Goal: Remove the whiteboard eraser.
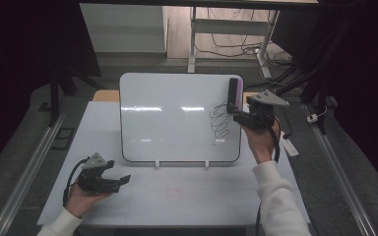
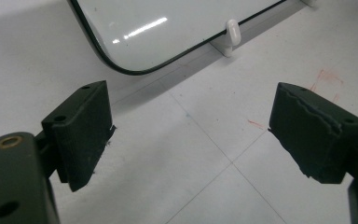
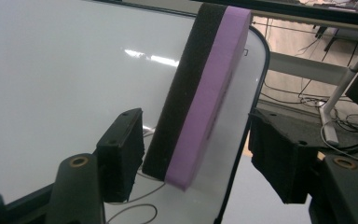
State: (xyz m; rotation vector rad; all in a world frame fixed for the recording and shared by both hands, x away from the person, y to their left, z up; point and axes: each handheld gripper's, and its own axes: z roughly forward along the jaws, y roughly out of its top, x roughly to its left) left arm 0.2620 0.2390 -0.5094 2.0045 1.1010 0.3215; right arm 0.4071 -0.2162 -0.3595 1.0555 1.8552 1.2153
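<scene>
Upper right of the high view: an eraser (image 1: 233, 91), upright against the top right corner of a whiteboard (image 1: 172, 118), just above a looping black scribble (image 1: 220, 123). In the right gripper view, seen as black felt on one face and purple foam on the other, between the spread jaws of the right gripper (image 3: 198, 144); felt face at or just beside one jaw, purple face clearly apart from the other, so not pinched. Cannot tell what keeps it on the board. Probably light and soft, squashing a little under pressure, hardly fragile. Best taken across the two broad faces near the middle, firmly enough to stop it twisting while rubbed on the slick board. Some risk of tipping the board, propped on small white feet, if pushed hard. Lower left of the high view: left gripper (image 1: 118, 179) low over the white surface (image 2: 214, 186), jaws wide apart with nothing between them.
</scene>
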